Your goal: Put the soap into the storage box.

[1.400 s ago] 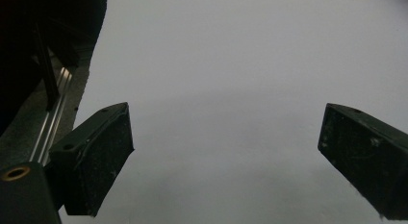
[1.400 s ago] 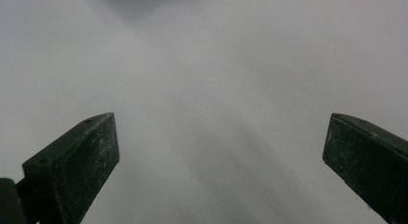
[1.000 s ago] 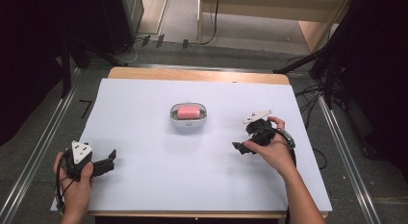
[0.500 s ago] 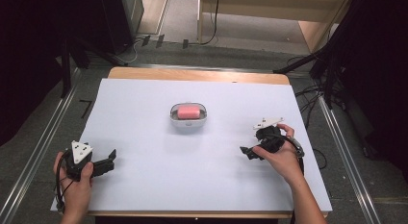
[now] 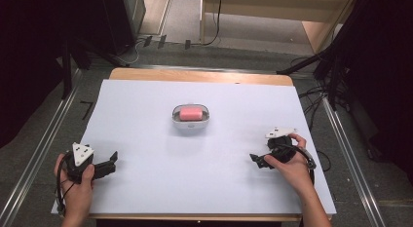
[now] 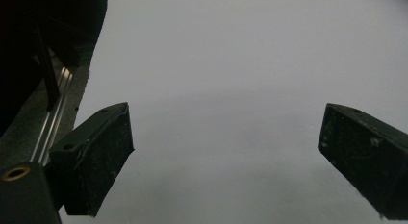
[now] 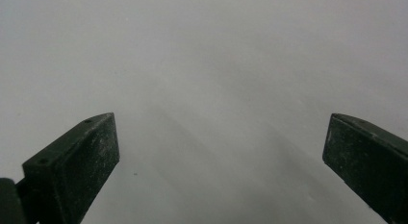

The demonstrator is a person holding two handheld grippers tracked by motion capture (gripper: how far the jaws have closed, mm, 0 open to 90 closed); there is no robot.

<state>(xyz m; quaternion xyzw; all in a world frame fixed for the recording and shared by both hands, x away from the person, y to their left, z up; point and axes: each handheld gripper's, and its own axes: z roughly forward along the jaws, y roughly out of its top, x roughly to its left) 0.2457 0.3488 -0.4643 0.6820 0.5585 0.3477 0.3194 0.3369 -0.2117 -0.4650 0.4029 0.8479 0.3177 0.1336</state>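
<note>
White paper covers the surface (image 5: 146, 188); at its middle stands a small bowl (image 5: 191, 123) holding a pink block (image 5: 191, 113), perhaps a sponge. Left gripper (image 5: 111, 162) and right gripper (image 5: 257, 160) rest well apart from it, jaws wide, empty. Approach seems not yet started; next, one gripper must reach the bowl.

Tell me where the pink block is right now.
In the high view, the pink block lies in a small clear dish near the middle of the white table, apart from both grippers.
</note>
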